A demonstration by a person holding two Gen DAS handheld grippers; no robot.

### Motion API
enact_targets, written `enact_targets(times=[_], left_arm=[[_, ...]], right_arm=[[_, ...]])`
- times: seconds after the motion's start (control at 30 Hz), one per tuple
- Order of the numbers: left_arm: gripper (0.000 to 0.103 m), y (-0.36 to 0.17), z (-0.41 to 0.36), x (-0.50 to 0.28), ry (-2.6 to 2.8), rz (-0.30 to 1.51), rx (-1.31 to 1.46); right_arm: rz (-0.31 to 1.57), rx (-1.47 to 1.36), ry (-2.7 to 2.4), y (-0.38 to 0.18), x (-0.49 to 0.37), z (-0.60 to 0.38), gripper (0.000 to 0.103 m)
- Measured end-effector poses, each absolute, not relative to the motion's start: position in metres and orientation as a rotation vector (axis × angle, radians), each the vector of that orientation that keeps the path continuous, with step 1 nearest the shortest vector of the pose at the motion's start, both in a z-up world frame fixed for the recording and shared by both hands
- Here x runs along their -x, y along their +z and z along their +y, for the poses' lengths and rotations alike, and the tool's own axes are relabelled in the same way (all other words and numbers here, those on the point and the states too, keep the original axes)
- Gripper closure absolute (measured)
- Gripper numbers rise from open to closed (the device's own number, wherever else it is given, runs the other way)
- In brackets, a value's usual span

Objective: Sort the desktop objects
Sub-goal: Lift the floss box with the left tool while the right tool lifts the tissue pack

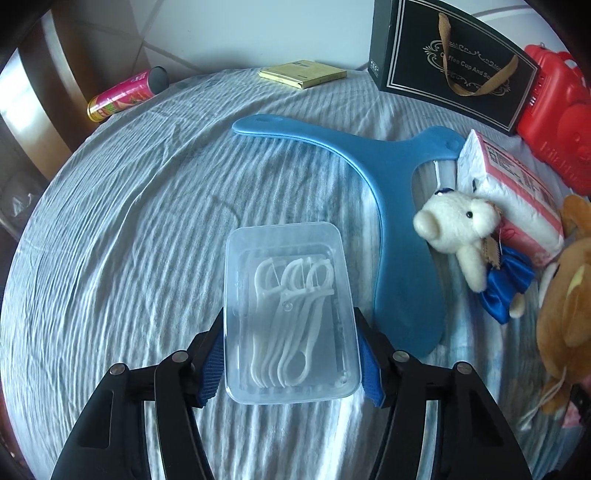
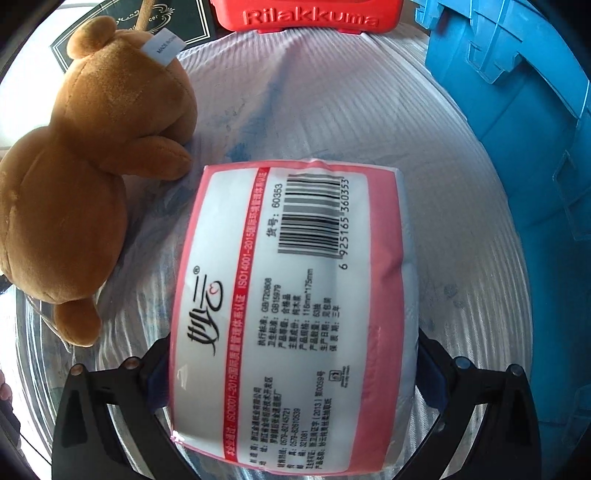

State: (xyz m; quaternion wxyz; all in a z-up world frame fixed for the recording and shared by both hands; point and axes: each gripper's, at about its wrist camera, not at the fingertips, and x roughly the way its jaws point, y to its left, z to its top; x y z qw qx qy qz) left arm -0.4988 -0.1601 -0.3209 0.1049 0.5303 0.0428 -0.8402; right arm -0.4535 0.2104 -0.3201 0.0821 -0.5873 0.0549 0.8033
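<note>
My left gripper [image 1: 290, 350] is shut on a clear plastic box of white floss picks [image 1: 290, 314], its blue pads pressing both long sides, just over the striped cloth. My right gripper [image 2: 291, 369] is shut on a pink and white tissue pack [image 2: 291, 295], which fills the middle of the right wrist view. The same tissue pack shows in the left wrist view [image 1: 517, 195] at the right, beside a white plush bear [image 1: 465, 229] in a blue dress. A brown plush bear [image 2: 85, 177] lies left of the tissue pack.
A blue hanger [image 1: 369, 177] lies past the floss box. A black gift bag [image 1: 450, 62], a red Rilakkuma case [image 2: 310, 14], a yellow booklet [image 1: 303, 73] and a pink can [image 1: 125, 94] sit at the far edge. A blue crate [image 2: 517, 110] stands at the right.
</note>
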Motion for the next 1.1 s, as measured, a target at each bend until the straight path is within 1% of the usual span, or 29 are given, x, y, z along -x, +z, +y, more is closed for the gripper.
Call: enact_targets(times=[0.27,0.4,0.67,0.8,1.03,1.1], left_arm=[[0.043,-0.307,-0.153,0.424,-2.474,0.107,-1.586],[0.043,-0.304,-0.137,0.389,-2.486,0.063,-1.612],[0.043,-0.290,-0.114,0.338,-2.519,0.022,-1.606],[0.043,-0.283,-0.106,0.319,-2.526,0.014,-1.583],[0.043,-0.275,-0.086,0.295,-2.526,0.016,-1.529],[0.043,-0.272,-0.077,0.290,-2.525,0.019,-1.513]], right_arm=[[0.145,1.725,2.434,-0.314,0.449,0.204,0.000],[0.133,1.683,2.471,-0.310,0.444,0.201,0.000],[0.116,1.707,2.473,-0.305,0.429,0.196,0.000],[0.121,1.761,2.509,-0.299,0.401,0.186,0.000],[0.006,1.796,2.654,-0.277,0.340,0.172,0.000],[0.073,1.764,2.687,-0.271,0.329,0.183,0.000]])
